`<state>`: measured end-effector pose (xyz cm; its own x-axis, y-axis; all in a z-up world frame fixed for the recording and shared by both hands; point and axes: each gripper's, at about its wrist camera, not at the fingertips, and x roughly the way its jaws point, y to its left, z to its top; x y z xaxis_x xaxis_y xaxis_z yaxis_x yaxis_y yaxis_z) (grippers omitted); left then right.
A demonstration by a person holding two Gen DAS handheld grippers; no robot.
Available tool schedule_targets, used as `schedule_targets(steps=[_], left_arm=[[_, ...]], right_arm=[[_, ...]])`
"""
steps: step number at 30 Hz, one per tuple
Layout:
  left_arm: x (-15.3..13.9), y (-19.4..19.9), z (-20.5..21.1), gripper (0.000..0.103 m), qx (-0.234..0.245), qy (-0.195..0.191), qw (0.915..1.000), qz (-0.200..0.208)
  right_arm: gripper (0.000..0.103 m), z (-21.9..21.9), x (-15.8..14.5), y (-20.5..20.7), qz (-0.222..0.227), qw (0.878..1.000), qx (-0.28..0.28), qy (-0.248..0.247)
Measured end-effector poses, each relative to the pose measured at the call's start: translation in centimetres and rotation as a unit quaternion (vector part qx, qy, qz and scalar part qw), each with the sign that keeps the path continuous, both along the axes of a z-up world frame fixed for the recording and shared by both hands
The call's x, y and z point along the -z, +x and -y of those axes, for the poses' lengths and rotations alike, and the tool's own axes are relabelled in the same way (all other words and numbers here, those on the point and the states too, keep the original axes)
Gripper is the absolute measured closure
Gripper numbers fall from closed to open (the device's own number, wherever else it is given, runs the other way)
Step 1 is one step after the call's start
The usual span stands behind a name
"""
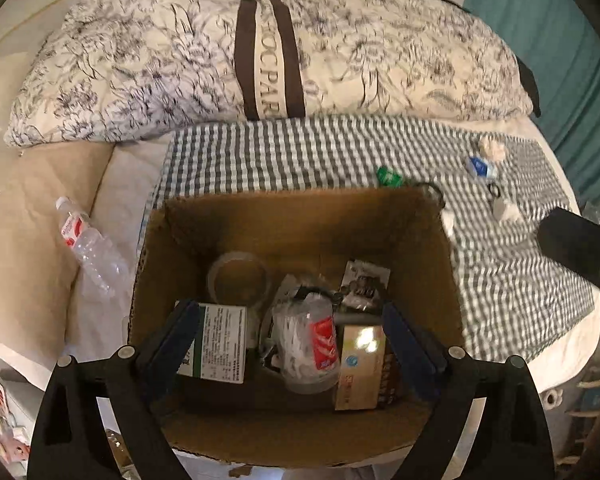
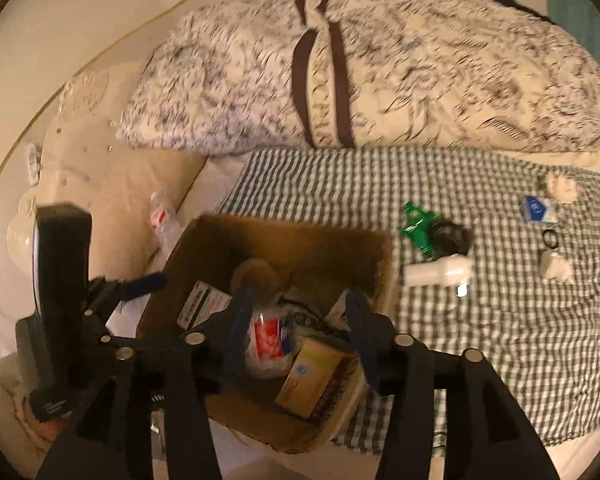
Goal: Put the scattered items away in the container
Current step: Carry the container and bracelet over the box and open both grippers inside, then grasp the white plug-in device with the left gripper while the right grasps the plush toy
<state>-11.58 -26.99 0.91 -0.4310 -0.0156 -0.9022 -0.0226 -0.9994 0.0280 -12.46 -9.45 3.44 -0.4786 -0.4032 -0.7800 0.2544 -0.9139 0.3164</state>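
Your left gripper (image 1: 290, 344) and right gripper (image 2: 296, 336) hover over the cardboard box (image 1: 236, 216), fingers apart, gripping nothing.

A bedroom in a home, seen from above a bed.

A floral quilt (image 1: 260, 52) lies bunched across the top of the frame, on a white mattress (image 1: 112, 184) half covered by a checked sheet (image 1: 300, 152). A beige padded headboard (image 1: 24, 208) with studs runs down the left edge, and a teal curtain (image 1: 560, 40) hangs at upper right. A cardboard box (image 1: 300, 220) of household odds and ends sits on the bed, lower centre.
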Motion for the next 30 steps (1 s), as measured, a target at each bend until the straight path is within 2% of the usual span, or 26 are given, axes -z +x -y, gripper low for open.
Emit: schedule_targets(steps=[2,6,9,12,15,19,22,30], left_arm=[[-1.0,0.1,-1.2,0.005,-0.003,-0.001,0.9998,-0.022],[-2.3,-0.7,-4.9,0.002,0.010,0.004,0.9989,-0.046],[-2.5,-1.7,-8.2,0.002,0.012,-0.003,0.9989,-0.045],[-1.9,-2.7,-12.0,0.000,0.005,-0.002,0.9992,-0.041],[0.1,-4.3,-16.2,0.000,-0.010,-0.001,0.9994,-0.032],[3.6,-6.4,-19.9,0.000,-0.035,0.010,0.9992,-0.018],[6.2,-7.9,-21.7,0.000,-0.033,0.010,0.9994,0.004],[11.3,-10.5,-22.8,0.000,0.021,-0.054,0.9982,0.012]], right_arm=[[0.043,-2.3,-0.8,0.2,-0.017,1.000,0.022,0.006],[0.042,-8.1,-1.5,0.7,-0.028,0.997,0.071,0.013],[0.042,-13.1,-1.4,0.7,-0.033,0.994,0.103,0.016],[0.034,-17.7,-1.3,0.1,-0.027,0.993,0.113,0.024],[0.025,-21.9,-0.5,-1.3,-0.025,0.994,0.101,0.034],[0.025,-26.0,1.7,-4.0,0.006,0.996,0.083,0.027],[0.025,-28.2,3.3,-5.4,0.018,0.997,0.062,0.039],[0.025,-29.9,8.7,-9.4,0.063,0.996,0.039,0.043]])
